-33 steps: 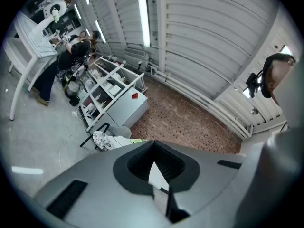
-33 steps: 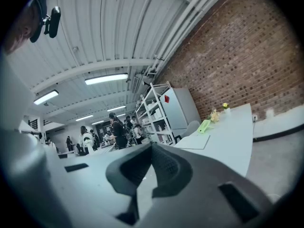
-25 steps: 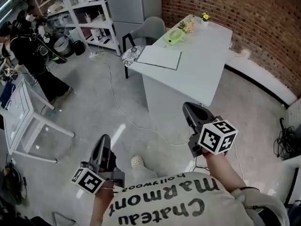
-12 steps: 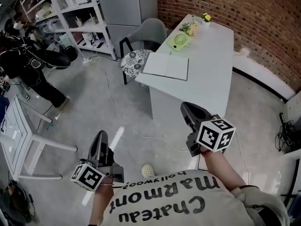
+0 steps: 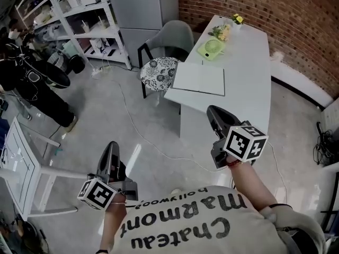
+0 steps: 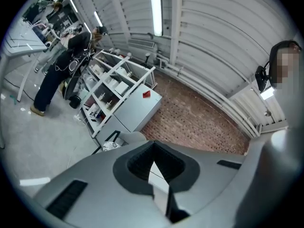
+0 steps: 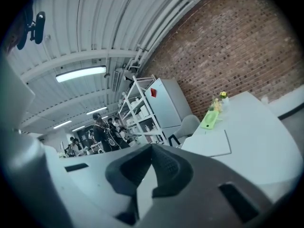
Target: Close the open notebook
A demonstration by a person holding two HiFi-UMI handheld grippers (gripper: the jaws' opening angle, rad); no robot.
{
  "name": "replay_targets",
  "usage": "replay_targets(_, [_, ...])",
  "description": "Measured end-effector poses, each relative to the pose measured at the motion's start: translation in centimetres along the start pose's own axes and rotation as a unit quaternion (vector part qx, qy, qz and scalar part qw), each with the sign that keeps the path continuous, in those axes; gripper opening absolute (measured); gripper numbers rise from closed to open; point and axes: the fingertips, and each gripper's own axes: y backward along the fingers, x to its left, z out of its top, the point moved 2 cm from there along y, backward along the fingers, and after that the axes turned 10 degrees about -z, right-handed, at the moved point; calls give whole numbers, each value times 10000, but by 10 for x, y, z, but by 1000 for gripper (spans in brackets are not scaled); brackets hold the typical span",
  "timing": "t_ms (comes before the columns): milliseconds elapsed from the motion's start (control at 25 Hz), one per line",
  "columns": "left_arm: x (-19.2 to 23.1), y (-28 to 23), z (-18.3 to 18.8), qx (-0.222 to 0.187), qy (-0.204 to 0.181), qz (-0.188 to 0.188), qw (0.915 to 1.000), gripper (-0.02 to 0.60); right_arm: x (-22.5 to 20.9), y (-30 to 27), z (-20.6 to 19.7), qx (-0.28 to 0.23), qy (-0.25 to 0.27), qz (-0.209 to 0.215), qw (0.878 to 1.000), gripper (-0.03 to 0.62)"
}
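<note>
White notebook, "Chateau Marmont" shirt

1. A pale grey T-shirt fills the bottom middle of the head view. It is printed in dark letters, "Chateau Marmont" large and "Hollywood" small.
2. Its creased sleeve shows at lower right.
3. The left tool and right tool are dark grey and tapered.
4. Each carries black-and-white square markers: left cube, right cube.

left gripper and right gripper held forward, fingers pressed together.
</note>
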Motion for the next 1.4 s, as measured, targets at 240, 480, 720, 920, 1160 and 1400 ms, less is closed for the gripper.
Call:
replay_targets(240, [37,-15,-11,261,155,124,9995,2,0,-28,-24,346,-33,-225,9991,3])
replay_targets(480, [52,-47,-19,395,235,197,9987,2,-20,-59,-22,463,-49,-325,9984,3])
replay_targets(720, [64,-99,-12,239,156,274,9992,2,-48,-118,5,389,-69,-214,9990,3])
replay_targets(920, [72,-162,-4,143,103,278,9995,2,-74,-172,40,366,-77,-126,9992,3])
replay_targets(1160, [72,-242,-11,207,43,243,9995,2,-117,-224,80,354,-93,-52,9993,3])
replay_targets(1400, [80,-301,-28,359,52,223,9991,2,-154,-251,97,403,-140,-99,9990,3])
